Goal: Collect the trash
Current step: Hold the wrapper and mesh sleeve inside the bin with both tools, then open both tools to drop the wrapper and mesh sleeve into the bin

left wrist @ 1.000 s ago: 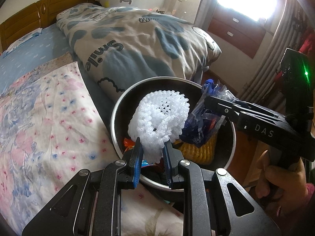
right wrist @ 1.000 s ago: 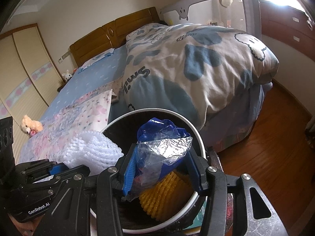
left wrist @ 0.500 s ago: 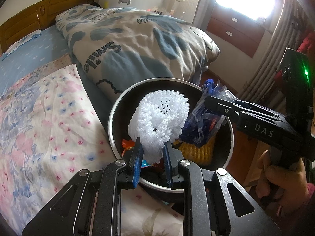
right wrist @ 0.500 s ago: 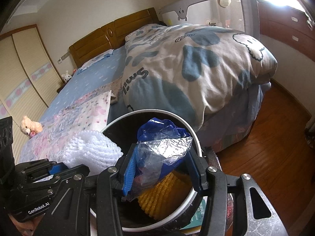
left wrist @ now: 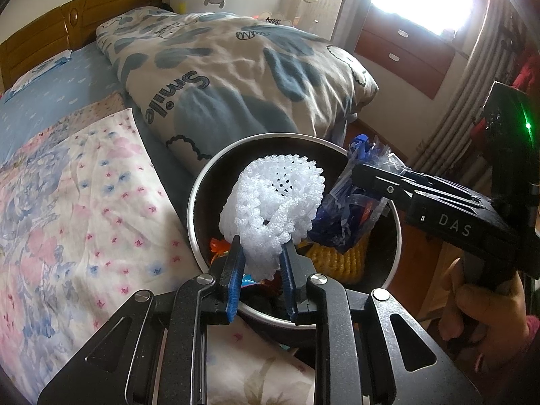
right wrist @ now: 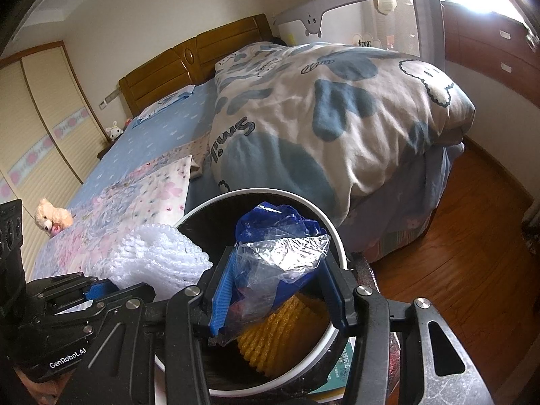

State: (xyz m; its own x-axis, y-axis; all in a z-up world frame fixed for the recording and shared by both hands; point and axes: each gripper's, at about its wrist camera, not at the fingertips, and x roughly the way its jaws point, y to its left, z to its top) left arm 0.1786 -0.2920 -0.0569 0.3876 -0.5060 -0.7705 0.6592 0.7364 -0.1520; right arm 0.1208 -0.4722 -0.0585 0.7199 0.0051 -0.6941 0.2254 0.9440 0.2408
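Note:
A round black trash bin with a white rim point(left wrist: 199, 199) point(right wrist: 341, 246) stands at the bed's edge, holding a yellow foam net point(left wrist: 337, 260) point(right wrist: 280, 334) and other scraps. My left gripper point(left wrist: 260, 256) is shut on a white foam fruit net point(left wrist: 273, 209) and holds it over the bin's opening; the net also shows in the right wrist view point(right wrist: 162, 256). My right gripper point(right wrist: 276, 290) is shut on a crumpled blue and clear plastic bag point(right wrist: 276, 246) point(left wrist: 351, 209), held over the bin beside the white net.
The bed carries a floral sheet point(left wrist: 77, 202) and a blue-and-white "Smile" duvet point(left wrist: 236, 77) behind the bin. Wood floor point(right wrist: 472, 246) lies to the right. A dresser point(left wrist: 405, 54) and curtain stand by the window. A teddy bear point(right wrist: 52, 219) sits at the bed's far side.
Both grippers keep their hold over the bin. The view has shifted only slightly; nothing has been let go.

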